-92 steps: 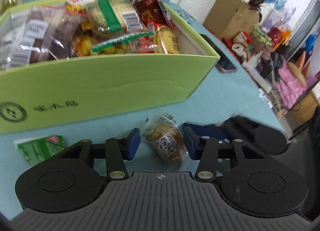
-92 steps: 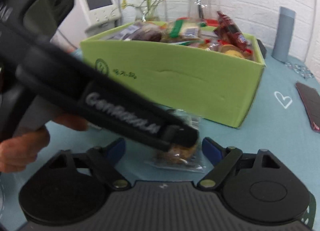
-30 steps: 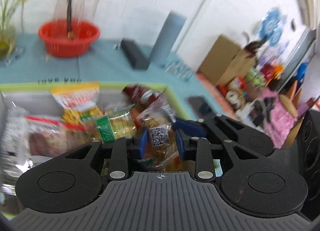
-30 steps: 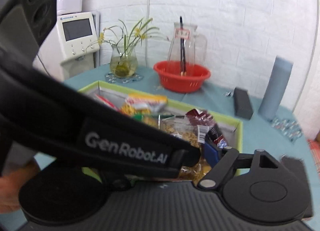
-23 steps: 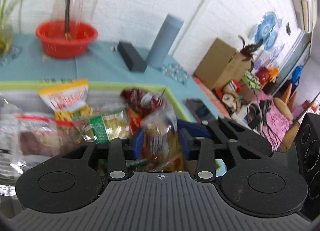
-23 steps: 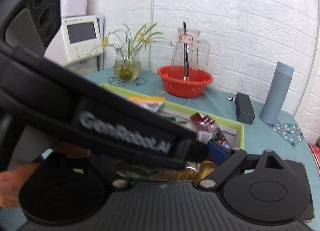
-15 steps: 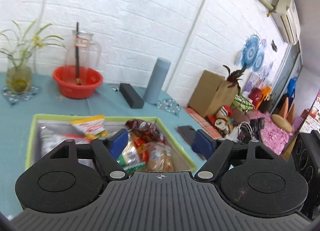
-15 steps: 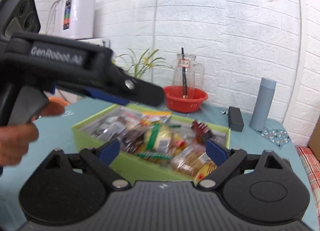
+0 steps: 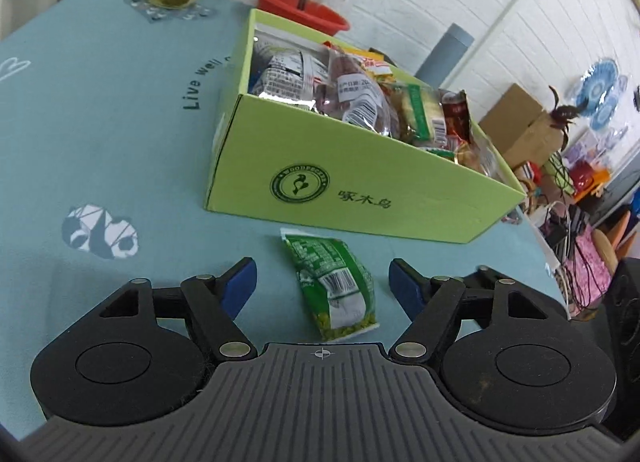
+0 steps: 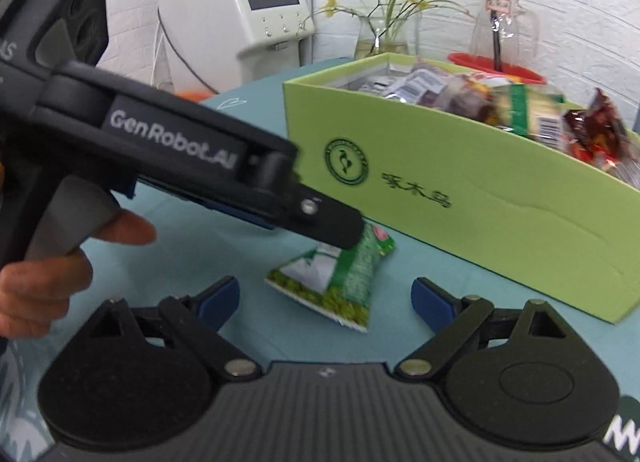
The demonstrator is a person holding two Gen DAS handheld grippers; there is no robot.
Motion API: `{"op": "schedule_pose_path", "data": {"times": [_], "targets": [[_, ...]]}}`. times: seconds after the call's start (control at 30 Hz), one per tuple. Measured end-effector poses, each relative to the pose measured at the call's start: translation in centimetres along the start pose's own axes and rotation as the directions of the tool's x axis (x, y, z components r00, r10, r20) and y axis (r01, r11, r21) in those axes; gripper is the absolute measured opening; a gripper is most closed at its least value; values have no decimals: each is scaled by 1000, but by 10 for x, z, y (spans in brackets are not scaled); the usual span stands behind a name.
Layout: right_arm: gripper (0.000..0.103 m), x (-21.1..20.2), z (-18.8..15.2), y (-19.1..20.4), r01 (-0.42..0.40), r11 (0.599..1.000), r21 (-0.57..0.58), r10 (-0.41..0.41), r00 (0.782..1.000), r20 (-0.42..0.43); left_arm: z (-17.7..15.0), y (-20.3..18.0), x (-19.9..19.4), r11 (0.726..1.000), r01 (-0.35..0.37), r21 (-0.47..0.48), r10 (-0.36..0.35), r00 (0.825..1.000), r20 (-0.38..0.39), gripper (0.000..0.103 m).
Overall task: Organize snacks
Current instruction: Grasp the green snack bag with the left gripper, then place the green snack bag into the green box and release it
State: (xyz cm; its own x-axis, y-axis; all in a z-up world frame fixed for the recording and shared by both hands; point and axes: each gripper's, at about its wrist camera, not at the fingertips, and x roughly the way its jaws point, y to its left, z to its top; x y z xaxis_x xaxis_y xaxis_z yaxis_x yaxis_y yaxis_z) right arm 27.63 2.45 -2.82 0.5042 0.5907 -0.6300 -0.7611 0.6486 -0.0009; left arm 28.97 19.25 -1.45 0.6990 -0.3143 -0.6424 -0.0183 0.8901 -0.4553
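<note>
Cookie pack's dropped in the green box [image 9: 360,166]. Left gripper [image 9: 322,282], jaws just closing a bit, straddles the green packet [image 9: 332,282], probably not touching; right gripper [image 10: 324,298] open too. Last one, looks like.

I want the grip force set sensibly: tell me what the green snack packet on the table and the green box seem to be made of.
Green snack packet: thin printed plastic film, it seems, glossy and crinkled, with a crimped end seam and a clear window showing its green contents.

Green box: looks like matte paperboard or thin cardboard; flat printed walls, sharp folded corners and a shallow crease along its long wall.
</note>
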Motion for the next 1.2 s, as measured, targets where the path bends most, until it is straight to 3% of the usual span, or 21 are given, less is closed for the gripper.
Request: {"op": "schedule_pose_path", "data": {"times": [0.17,0.23,0.27,0.3,0.67,0.8,0.9,1.07,1.2], "targets": [[91,17,7,9,17,999,-42,-17,1000,4,4,-4,18,998,18,62,-16,999,-43,37],[77,12,8,7,23,999,-41,-23,1000,9,-1,-8,18,995,32,97,-27,998,-56,23],[67,10,8,6,33,999,-35,-33,999,9,-5,-10,16,994,29,101,-24,998,-50,22],[64,5,5,6,28,999,-26,-28,1000,7,-9,-12,14,994,25,109,-20,999,-49,19],[62,-57,-45,37,14,1000,25,-15,1000,15,-75,-36,-33,996,67,59,-61,994,-90,18],[62,-71,-52,43,15,999,52,-17,999,42,-84,-44,-43,997,68,47,-64,994,-90,17],[66,-80,-29,39,41,999,3,-41,993,107,-63,-56,-54,994,87,64,-85,996,-34,16],[69,-75,49,6,137,985,-105,-110,967,228,23,-79,-57,984,99,146,-115,987,109,16],[70,-35,115,-38,154,982,-113,-124,964,233,96,-78,-27,984,72,163,-98,982,159,16]]}}
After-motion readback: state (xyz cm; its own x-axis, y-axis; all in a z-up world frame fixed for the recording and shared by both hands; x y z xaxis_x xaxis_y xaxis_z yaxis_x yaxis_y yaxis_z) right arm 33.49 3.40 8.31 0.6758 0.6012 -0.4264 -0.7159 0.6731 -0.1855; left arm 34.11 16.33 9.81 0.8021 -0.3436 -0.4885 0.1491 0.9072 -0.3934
